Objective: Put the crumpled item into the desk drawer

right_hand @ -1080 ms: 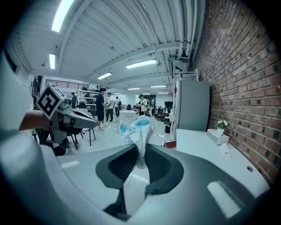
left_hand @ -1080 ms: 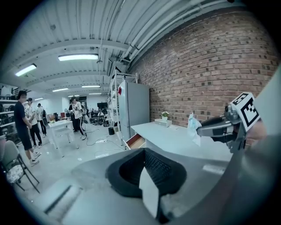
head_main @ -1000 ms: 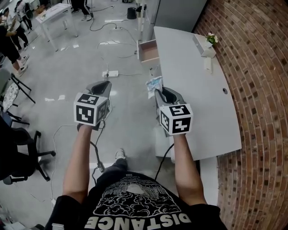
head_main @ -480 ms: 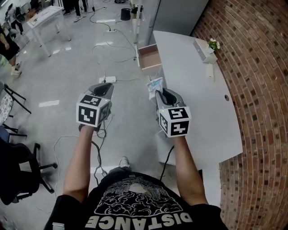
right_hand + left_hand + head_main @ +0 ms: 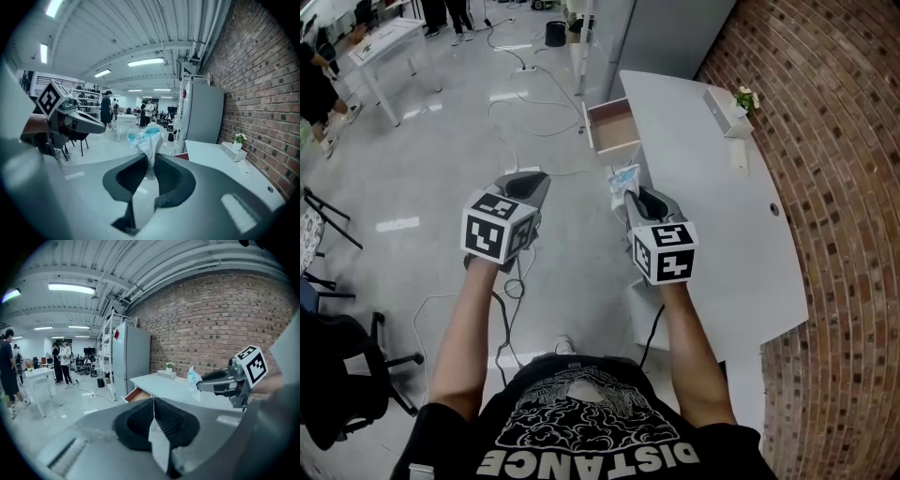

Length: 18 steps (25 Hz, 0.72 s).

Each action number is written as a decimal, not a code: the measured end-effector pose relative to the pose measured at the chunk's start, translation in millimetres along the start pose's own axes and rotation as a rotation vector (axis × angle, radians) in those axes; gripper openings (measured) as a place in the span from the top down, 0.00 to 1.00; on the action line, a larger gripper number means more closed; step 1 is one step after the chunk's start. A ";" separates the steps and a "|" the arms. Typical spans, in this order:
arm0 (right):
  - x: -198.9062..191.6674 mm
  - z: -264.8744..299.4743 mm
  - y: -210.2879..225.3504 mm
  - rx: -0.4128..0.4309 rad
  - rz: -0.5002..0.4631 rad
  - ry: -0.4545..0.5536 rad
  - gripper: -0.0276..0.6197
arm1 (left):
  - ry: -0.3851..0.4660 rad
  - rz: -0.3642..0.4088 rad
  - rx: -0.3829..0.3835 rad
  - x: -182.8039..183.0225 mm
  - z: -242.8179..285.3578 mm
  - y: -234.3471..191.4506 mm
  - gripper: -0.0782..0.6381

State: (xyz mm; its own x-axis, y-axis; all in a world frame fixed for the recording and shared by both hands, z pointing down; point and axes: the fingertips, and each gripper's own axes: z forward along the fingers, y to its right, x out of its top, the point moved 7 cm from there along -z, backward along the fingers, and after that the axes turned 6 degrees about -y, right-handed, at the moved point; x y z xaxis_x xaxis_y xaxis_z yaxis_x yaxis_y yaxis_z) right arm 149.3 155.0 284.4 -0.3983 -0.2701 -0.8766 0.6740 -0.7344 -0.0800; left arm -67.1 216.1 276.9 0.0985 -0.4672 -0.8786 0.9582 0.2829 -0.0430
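The step in hand looks like the carry to the open drawer (image 5: 612,125), which stands pulled out at the far end of the white desk (image 5: 712,216), well ahead of both grippers. To do it well, the right gripper (image 5: 630,195) needs a firm pinch for the whole way. Only a lower fold of the crumpled item (image 5: 146,138) sits between the pads while the rest billows free above them, and the jaws are closing on that fold at this moment. It seems wise to come in from the open floor side, lower the item below the drawer's walls, and only then let go, so that so light a thing neither drifts out nor catches on the desk edge. The left gripper (image 5: 153,405) is clenched on nothing, level beside the right, and need only keep clear. The item looks like thin, soft white sheet with pale blue patches, bunched into a loose wad. Whether it is a face mask or a wrapper I cannot tell. It is in the air in the right gripper's jaws, beside the desk's left edge.
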 end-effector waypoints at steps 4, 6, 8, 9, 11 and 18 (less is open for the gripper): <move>1.6 6.7 -1.4 0.004 -0.003 -0.017 0.88 | 0.010 0.003 -0.018 4.4 4.1 -3.3 0.88; 3.1 9.4 -1.4 0.006 -0.003 -0.019 0.88 | 0.004 0.008 -0.003 4.9 5.8 -7.5 0.89; 2.9 12.3 -0.2 0.008 0.002 -0.024 0.88 | -0.014 0.027 0.013 3.4 7.2 -10.1 0.89; 2.6 14.1 0.8 0.009 0.005 -0.026 0.88 | -0.023 0.035 0.018 2.2 8.0 -11.2 0.89; 2.5 18.2 2.6 0.011 0.013 -0.025 0.88 | -0.029 0.040 0.024 0.9 9.7 -13.3 0.89; 4.3 35.9 11.8 0.024 0.012 -0.019 0.88 | -0.017 0.019 0.040 4.1 23.0 -21.6 0.89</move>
State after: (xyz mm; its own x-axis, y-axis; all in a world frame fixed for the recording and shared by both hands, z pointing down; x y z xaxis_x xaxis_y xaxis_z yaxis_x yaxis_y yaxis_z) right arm 133.1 122.8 296.8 -0.4020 -0.2909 -0.8682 0.6641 -0.7454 -0.0577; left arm -81.2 188.9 285.2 0.1214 -0.4762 -0.8709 0.9659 0.2588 -0.0068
